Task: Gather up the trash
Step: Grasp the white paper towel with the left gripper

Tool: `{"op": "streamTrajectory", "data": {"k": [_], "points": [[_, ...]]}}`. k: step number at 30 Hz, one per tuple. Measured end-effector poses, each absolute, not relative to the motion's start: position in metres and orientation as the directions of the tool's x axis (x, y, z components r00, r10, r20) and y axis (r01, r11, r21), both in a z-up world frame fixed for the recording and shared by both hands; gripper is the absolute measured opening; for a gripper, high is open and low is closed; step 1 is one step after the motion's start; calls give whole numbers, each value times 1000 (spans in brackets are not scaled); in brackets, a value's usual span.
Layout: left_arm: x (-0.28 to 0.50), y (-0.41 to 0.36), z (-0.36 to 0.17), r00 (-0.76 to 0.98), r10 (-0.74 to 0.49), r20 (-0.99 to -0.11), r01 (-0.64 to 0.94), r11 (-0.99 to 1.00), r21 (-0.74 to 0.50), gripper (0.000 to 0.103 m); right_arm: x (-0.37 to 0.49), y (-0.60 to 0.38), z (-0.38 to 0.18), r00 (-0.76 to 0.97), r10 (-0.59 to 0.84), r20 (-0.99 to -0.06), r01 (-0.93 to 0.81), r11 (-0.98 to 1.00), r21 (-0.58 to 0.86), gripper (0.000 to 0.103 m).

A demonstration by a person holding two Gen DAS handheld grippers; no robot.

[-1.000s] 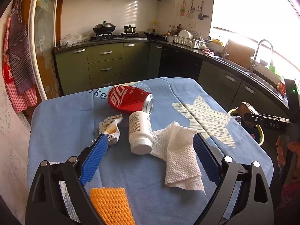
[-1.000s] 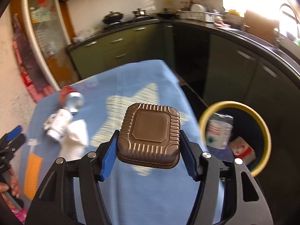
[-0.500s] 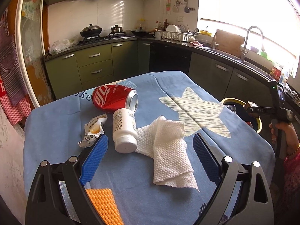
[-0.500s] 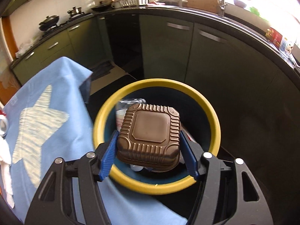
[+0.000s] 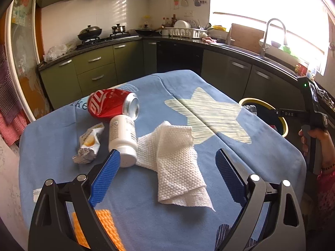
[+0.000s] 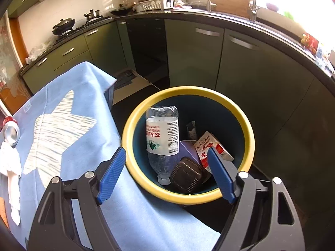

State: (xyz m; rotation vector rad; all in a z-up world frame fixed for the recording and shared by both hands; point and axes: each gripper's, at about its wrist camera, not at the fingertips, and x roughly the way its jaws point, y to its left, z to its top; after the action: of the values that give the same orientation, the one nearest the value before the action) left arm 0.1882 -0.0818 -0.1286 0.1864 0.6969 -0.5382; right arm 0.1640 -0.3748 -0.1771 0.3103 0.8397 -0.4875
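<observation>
My right gripper (image 6: 166, 150) hangs over the yellow-rimmed bin (image 6: 249, 129), its jaws opening with nothing between them. The brown ribbed tray (image 6: 187, 176) lies inside the bin beside a clear water bottle (image 6: 162, 136) and a red-and-white carton (image 6: 211, 146). On the blue cloth, my left gripper (image 5: 167, 153) stands open just above a crumpled white paper towel (image 5: 173, 163). A white pill bottle (image 5: 122, 138) lies by its left finger. Beyond are a crushed red can (image 5: 111, 106) and a small snack wrapper (image 5: 89, 144).
The bin (image 5: 284, 123) stands on the floor off the table's right edge, where a person's hand (image 5: 320, 142) holds the right gripper. An orange patch (image 5: 100, 228) marks the cloth near me. Green kitchen cabinets (image 5: 94, 71) and a counter with a sink ring the table.
The right gripper carried the brown tray from over the table to above the bin, opened and let it drop in. The left gripper drifted closer over the paper towel.
</observation>
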Motion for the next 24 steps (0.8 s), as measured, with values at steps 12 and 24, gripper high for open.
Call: {"op": "streamTrajectory", "data": {"k": [12, 24], "points": [[201, -126, -157, 469, -428, -772, 619, 783, -59, 91, 155, -362, -168, 607, -249, -754, 479, 872, 98, 78], [248, -134, -188, 373, -366, -852, 523, 842, -133, 88, 144, -367, -162, 641, -222, -735, 466, 873, 143, 78]]}}
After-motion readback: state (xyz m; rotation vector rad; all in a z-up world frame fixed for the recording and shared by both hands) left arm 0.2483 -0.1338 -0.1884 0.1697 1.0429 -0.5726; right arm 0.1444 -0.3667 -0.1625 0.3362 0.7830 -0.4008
